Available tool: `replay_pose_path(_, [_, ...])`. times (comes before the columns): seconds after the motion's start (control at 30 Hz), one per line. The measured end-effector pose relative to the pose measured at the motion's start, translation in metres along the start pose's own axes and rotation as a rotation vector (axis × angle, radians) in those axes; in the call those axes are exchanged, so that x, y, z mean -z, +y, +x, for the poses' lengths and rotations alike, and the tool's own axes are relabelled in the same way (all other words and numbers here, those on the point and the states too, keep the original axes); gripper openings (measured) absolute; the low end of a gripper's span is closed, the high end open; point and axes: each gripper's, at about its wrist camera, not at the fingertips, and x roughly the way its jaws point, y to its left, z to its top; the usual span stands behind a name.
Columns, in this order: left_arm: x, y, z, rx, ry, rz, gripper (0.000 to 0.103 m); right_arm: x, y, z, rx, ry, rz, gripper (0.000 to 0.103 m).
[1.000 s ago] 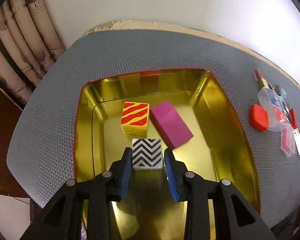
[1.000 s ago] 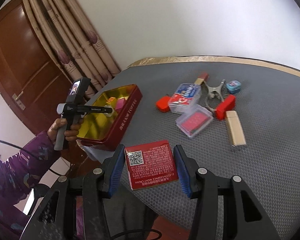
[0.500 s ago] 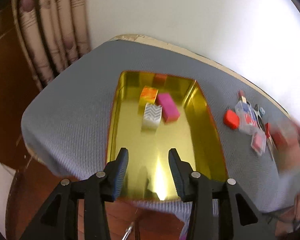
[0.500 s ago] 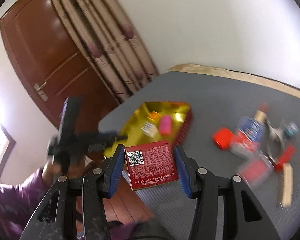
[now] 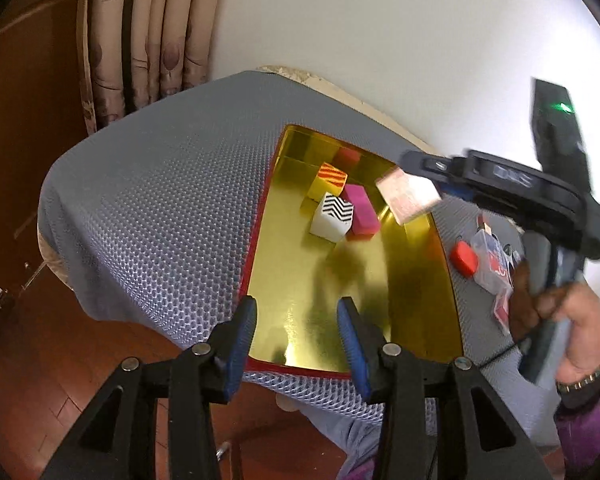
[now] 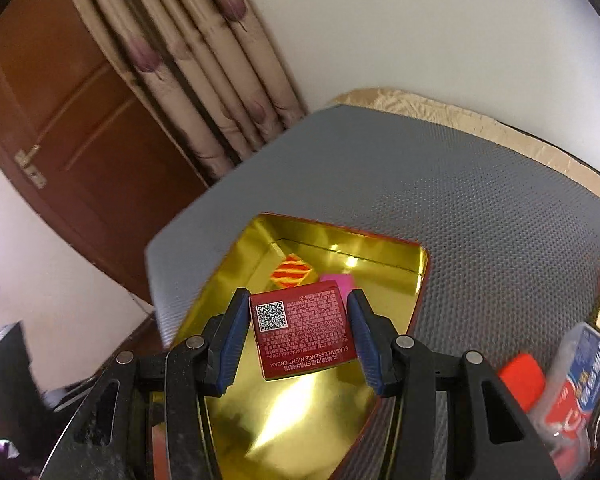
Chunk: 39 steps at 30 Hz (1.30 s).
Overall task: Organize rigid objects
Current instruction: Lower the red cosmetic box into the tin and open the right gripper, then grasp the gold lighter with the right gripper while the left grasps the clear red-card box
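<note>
Grey mesh matting (image 5: 152,208) covers the table, bearing a gold-lined tin (image 5: 416,292) with its long axis running away from the left gripper (image 5: 296,334), whose jaws gape on nothing. Only the left view shows the zigzag block (image 5: 334,216) inside. The right gripper (image 6: 298,334) clamps a red carton (image 6: 304,330) above the tin, its printed face tilted up towards the camera.

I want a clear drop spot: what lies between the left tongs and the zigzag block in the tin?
Only bare gold floor of the tin, carrying a shadow. The left wrist view shows nothing between the open left tongs and the zigzag block.
</note>
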Motion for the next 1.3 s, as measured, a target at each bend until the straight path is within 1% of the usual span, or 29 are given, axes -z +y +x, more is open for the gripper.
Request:
replay_pose_path(0.1, [0.001,-0.006,0.003,-0.022,0.022,0.053,0.043,-0.006,-0.003,0.013,0.021,0.01,-0.012,0.047])
replay_pose_path(0.17, [0.002,-0.01,0.005,-0.029,0.032,0.073,0.043,-0.009,-0.004,0.02,0.052,0.017,-0.03,0.047])
replay_pose_path(0.27, [0.004,-0.012,0.004,-0.042,0.028,0.098,0.043,-0.01,-0.007,0.027,0.081,0.027,-0.042,0.047])
replay_pose_path(0.37, [0.006,-0.015,0.002,-0.028,0.025,0.108,0.044,-0.011,-0.008,0.033,0.154,0.03,-0.084,0.047])
replay_pose_path(0.4, [0.007,-0.015,0.002,-0.026,0.024,0.111,0.045,-0.011,-0.009,0.035,0.165,0.029,-0.089,0.048])
replay_pose_path(0.43, [0.008,-0.015,0.002,-0.024,0.024,0.116,0.048,-0.012,-0.01,0.035,0.163,0.027,-0.088,0.049])
replay_pose_path(0.47, [0.008,-0.015,0.002,-0.022,0.025,0.118,0.048,-0.013,-0.011,0.036,0.158,0.025,-0.084,0.053])
replay_pose_path(0.5, [0.007,-0.015,0.002,-0.017,0.026,0.12,0.049,-0.013,-0.012,0.034,0.166,0.02,-0.077,0.066])
replay_pose_path(0.53, [0.006,-0.015,0.001,-0.013,0.025,0.122,0.051,-0.012,-0.012,0.031,0.171,0.008,-0.068,0.073])
replay_pose_path(0.57, [0.007,-0.016,0.0,-0.012,0.02,0.127,0.051,-0.011,-0.014,0.026,0.126,0.008,-0.082,0.074])
replay_pose_path(0.63, [0.008,-0.018,-0.003,-0.015,-0.002,0.145,0.053,-0.008,-0.017,0.008,0.115,-0.049,-0.05,0.074])
replay_pose_path(0.7, [0.009,-0.022,-0.005,-0.043,-0.017,0.173,0.057,-0.001,-0.022,-0.016,0.065,-0.116,-0.005,0.074])
replay_pose_path(0.73, [0.01,-0.025,-0.006,-0.055,-0.019,0.198,0.057,0.008,-0.024,-0.032,0.037,-0.15,0.012,0.074])
replay_pose_path(0.77, [0.011,-0.028,-0.007,-0.057,-0.023,0.217,0.057,0.017,-0.026,-0.044,0.031,-0.171,0.02,0.074])
replay_pose_path(0.87, [0.017,-0.04,-0.01,-0.072,-0.041,0.278,0.057,0.063,-0.042,-0.088,0.053,-0.221,0.045,0.074])
replay_pose_path(0.9, [0.019,-0.045,-0.011,-0.06,-0.041,0.301,0.057,0.083,-0.052,-0.102,0.077,-0.231,0.059,0.075])
replay_pose_path(1.0, [0.024,-0.054,-0.012,-0.001,-0.012,0.334,0.057,0.141,-0.092,-0.142,0.211,-0.23,0.106,0.075])
replay_pose_path(1.03, [0.027,-0.057,-0.012,0.018,-0.006,0.347,0.057,0.16,-0.112,-0.156,0.261,-0.224,0.141,0.075])
replay_pose_path(1.13, [0.036,-0.07,-0.012,0.044,0.015,0.383,0.057,0.204,-0.169,-0.191,0.414,-0.204,0.26,0.075])
replay_pose_path(1.17, [0.039,-0.074,-0.011,0.055,0.024,0.393,0.057,0.215,-0.187,-0.2,0.441,-0.198,0.314,0.076])
replay_pose_path(1.23, [0.047,-0.088,-0.007,0.055,0.036,0.419,0.057,0.231,-0.214,-0.217,0.441,-0.205,0.412,0.077])
replay_pose_path(1.3, [0.056,-0.102,-0.004,0.035,0.042,0.464,0.057,0.234,-0.224,-0.222,0.44,-0.201,0.409,0.077])
